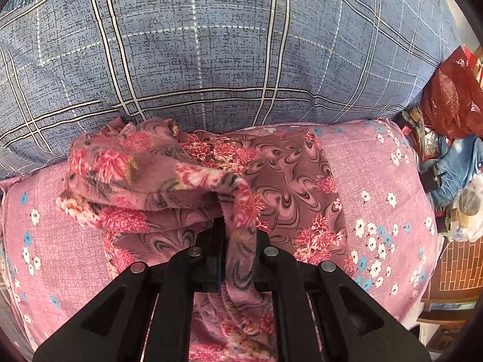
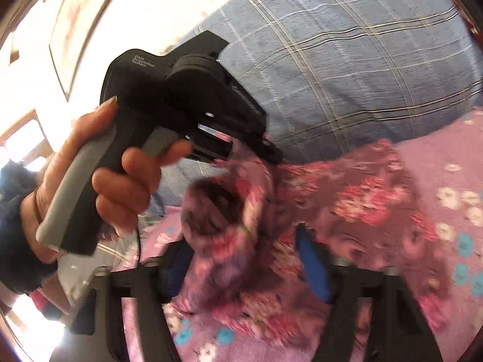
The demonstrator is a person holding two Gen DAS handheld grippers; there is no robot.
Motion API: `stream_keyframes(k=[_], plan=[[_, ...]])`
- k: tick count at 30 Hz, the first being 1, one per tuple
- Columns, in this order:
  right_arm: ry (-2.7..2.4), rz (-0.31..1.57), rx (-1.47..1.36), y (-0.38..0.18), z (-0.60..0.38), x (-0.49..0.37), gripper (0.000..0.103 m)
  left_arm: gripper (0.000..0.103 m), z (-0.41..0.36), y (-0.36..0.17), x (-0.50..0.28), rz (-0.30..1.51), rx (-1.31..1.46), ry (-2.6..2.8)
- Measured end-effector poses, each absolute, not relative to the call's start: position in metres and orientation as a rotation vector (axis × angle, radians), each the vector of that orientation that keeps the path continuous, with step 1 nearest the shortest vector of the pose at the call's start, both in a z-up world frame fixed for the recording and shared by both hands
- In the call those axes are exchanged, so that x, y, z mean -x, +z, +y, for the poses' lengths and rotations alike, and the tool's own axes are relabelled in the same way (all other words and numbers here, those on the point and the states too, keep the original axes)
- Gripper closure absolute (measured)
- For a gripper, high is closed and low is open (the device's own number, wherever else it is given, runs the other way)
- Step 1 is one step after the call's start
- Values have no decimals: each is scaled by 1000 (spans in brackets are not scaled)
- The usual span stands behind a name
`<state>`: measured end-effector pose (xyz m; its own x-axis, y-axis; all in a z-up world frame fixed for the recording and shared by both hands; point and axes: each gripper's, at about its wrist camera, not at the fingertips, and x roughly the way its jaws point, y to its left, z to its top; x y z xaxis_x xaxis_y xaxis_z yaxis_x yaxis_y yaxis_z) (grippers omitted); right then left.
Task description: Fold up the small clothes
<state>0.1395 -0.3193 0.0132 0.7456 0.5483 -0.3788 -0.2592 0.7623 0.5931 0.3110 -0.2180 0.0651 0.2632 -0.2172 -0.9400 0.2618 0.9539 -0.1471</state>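
Observation:
A mauve floral garment [image 1: 187, 181] lies bunched on the pink flowered bedsheet [image 1: 386, 187]. My left gripper [image 1: 234, 241] is shut on a fold of the garment, which hangs down between its fingers. In the right wrist view the left gripper [image 2: 265, 150] shows held in a hand, pinching the garment's [image 2: 347, 199] lifted fold. My right gripper [image 2: 247, 259] stands open with a bunch of the garment lying between its blue-padded fingers [image 2: 312, 268]. The view is blurred by motion.
A large blue checked quilt [image 1: 211, 45] is piled behind the garment. Right of the bed's edge are a red plastic bag [image 1: 452, 99], blue clothes [image 1: 459, 163] and other clutter. A bright wall [image 2: 90, 30] stands at the left in the right wrist view.

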Motion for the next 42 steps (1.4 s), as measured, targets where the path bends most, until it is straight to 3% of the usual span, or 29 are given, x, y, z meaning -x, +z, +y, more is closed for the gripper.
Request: stream_keyframes(k=[7,12,15,17,18,19,20,21,23,24,26,27,30,34,37,38,40,42], plan=[[335,531,-790,17,-386,-113,91,93,-270,73,-298,1259,-14,-465],[253,662,-926,-9,-417,-106,91,86,-312,45,-292,1296,-111,-461],[215,752,-966,-28,-421,-111,90,86,-291,60,-298,1271,62,-520],[199,792,-978,-37,-420,-116,85,81,-264,85,-303,1205,197,-531],[191,799,-980,-39,-420,-117,84,72,-248,98,-305,1173,245,-526],[183,811,-976,-38,-420,-118,84,56,-227,111,-306,1137,283,-509],[175,811,-976,-35,-420,-120,81,49,-214,116,-306,1115,293,-492],[148,789,-975,-28,-424,-117,80,44,-193,120,-304,1084,287,-446],[60,661,-944,-2,-435,-107,78,44,-164,113,-299,1068,265,-400],[19,577,-926,12,-443,-100,76,44,-152,105,-298,1081,265,-388],[-15,486,-934,30,-458,-107,52,44,-128,82,-299,1129,318,-354],[39,517,-940,34,-462,-127,35,44,-116,65,-305,1168,380,-344],[191,670,-919,31,-460,-194,34,44,-103,34,-303,1231,536,-367],[328,816,-845,18,-431,-270,41,44,-110,19,-298,1238,541,-403],[152,974,-544,6,-398,-302,41,44,-118,17,-298,1244,535,-408],[134,1027,-479,0,-388,-309,57,44,-120,18,-298,1242,535,-412],[249,1011,-508,3,-383,-310,98,44,-117,25,-296,1215,546,-437],[294,850,-561,25,-395,-291,99,44,-113,27,-291,1181,565,-444]])
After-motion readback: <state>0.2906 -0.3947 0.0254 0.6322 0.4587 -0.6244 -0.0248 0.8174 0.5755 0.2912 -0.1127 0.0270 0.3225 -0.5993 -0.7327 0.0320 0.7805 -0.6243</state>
